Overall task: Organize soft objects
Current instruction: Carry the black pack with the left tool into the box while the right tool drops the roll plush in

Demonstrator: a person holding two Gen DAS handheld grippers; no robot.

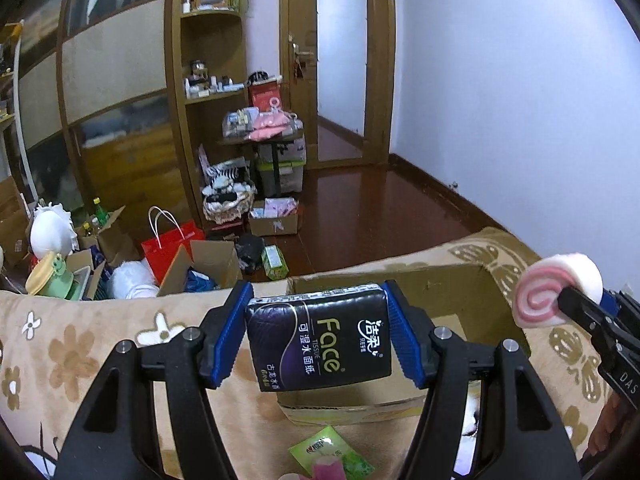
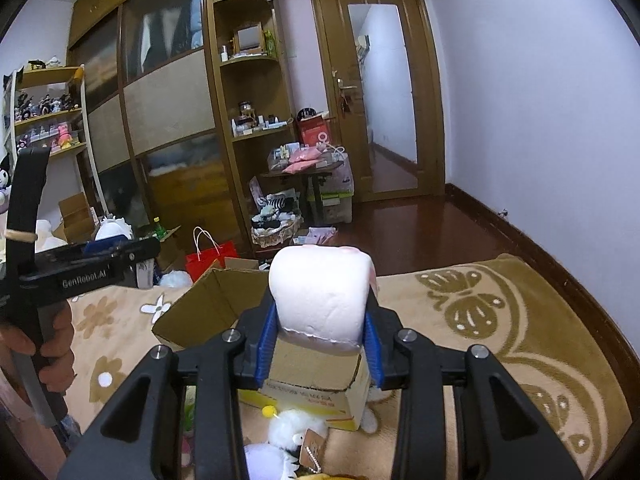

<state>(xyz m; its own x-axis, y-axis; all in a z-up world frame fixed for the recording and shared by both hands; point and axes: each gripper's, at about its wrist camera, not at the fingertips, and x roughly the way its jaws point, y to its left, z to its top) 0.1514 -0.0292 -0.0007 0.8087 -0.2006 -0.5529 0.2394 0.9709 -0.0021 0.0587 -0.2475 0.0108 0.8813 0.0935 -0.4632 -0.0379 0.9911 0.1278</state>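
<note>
Left gripper (image 1: 318, 330) jaws clamp the light, squashy tissue pack (image 1: 318, 340) across its sides; right gripper (image 2: 320, 334) jaws pinch the spongy swirl roll (image 2: 322, 296) mid-body.

You have one black tissue pack (image 1: 318, 340), one pink swirl plush roll (image 1: 556, 290), one cardboard box (image 1: 440, 300) and one green packet (image 1: 332, 456).

Wooden wardrobe (image 2: 168, 92) occupies ten o'clock, corner shelving (image 2: 252, 68) adjoining it. Glazed door (image 2: 380, 92) stands at twelve. Red paper bag (image 1: 172, 246) sits on dark floorboards (image 1: 372, 208) at nine o'clock, beside open cartons. Lilac wall (image 1: 520, 80) spans two o'clock.
</note>
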